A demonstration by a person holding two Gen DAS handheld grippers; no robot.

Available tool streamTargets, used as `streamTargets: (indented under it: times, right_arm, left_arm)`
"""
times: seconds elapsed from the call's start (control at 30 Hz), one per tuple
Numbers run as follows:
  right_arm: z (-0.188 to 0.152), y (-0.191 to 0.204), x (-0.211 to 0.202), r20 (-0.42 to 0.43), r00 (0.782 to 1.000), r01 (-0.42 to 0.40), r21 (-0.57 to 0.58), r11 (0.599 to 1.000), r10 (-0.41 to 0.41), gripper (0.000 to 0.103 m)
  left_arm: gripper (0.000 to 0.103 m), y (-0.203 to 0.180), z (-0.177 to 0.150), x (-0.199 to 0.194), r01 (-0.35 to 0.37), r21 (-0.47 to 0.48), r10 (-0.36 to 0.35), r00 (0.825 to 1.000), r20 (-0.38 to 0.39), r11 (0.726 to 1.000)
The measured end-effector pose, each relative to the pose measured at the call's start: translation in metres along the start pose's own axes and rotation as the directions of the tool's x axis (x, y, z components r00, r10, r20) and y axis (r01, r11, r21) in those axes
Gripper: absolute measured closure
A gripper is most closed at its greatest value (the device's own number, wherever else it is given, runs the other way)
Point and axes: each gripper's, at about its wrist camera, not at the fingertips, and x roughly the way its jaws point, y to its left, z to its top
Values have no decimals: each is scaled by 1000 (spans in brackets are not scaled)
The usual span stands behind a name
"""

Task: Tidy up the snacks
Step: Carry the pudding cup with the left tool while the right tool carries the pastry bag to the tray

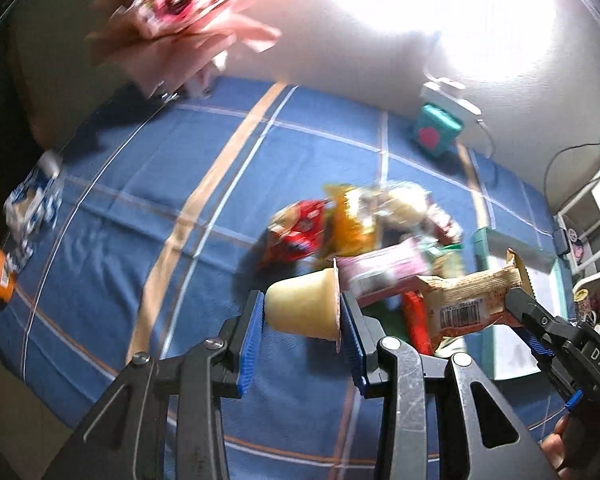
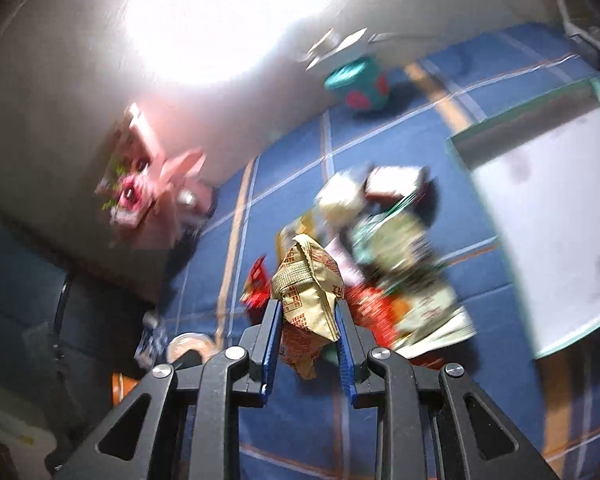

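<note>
surface: blue checked cloth (image 1: 308,152) | on it: snack pile (image 1: 364,232), teal cube (image 1: 436,132), white-lined tray (image 2: 548,216)

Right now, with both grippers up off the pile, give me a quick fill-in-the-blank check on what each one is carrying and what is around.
1. The left gripper is shut on a pale yellow ____ lying on its side between the pads.
2. The right gripper is shut on a beige ____ printed with red squares.
3. The snack pile lies on a ____ checked cloth.
4. Near the wall stands a teal box with a ____ spot on its face.

Missing words: pudding cup; snack wrapper; blue; red
</note>
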Motion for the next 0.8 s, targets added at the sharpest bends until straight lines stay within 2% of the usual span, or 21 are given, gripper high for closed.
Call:
streamTargets:
  times: [0.13,0.27,0.5,0.8]
  right_arm:
    - [21,-22,-23,76,996,40,41,998,-43,75]
    - [38,-45,-46,146,982,110,89,990,-122,75]
    - [55,-81,-74,201,957,178,167,970,-211,75]
    - [71,-110,-89,244,924,241,230,943,-296,75]
  left_arm:
    - [64,-32,11,1,24,40,-24,1000,11,999]
    - [64,-67,18,2,51,87,-52,998,17,995]
    - [64,-136,21,13,101,205,-107,994,21,974]
    - [64,-204,16,44,144,330,-157,988,12,933]
